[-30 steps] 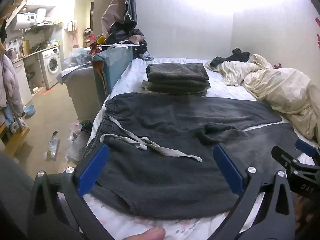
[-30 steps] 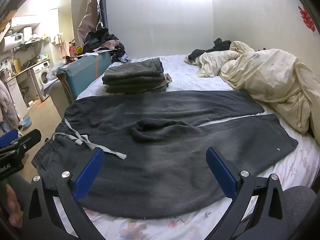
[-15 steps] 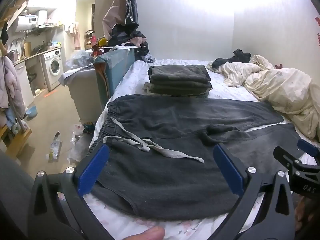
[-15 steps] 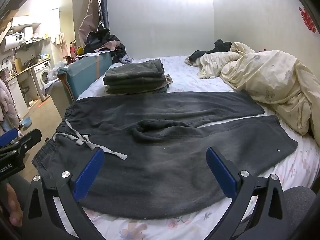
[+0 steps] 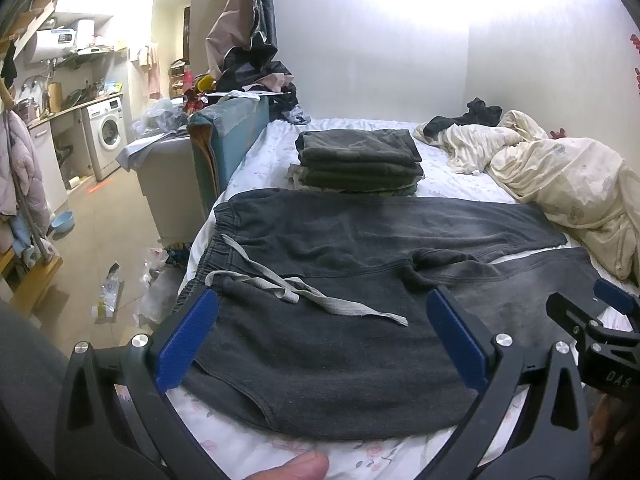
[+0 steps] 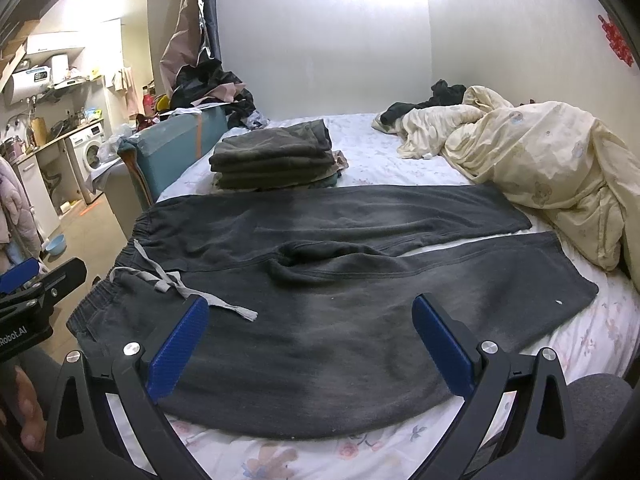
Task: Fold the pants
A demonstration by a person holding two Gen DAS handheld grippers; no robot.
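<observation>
Dark grey sweatpants (image 5: 340, 292) lie spread flat on the bed, waistband at the left, legs running right, with a grey drawstring (image 5: 288, 292) loose on top. They also show in the right wrist view (image 6: 340, 280). My left gripper (image 5: 320, 336) is open and empty, held above the near waist part. My right gripper (image 6: 308, 340) is open and empty, held above the near leg. The right gripper shows at the right edge of the left wrist view (image 5: 600, 340); the left gripper shows at the left edge of the right wrist view (image 6: 36, 292).
A stack of folded dark clothes (image 5: 360, 164) sits behind the pants. A crumpled cream duvet (image 6: 540, 160) fills the bed's right side. A teal and grey piece of furniture (image 5: 224, 148) stands against the bed's left edge. Litter lies on the floor (image 5: 108, 292).
Both grippers have lowered slightly, staying open. The pants have not moved.
</observation>
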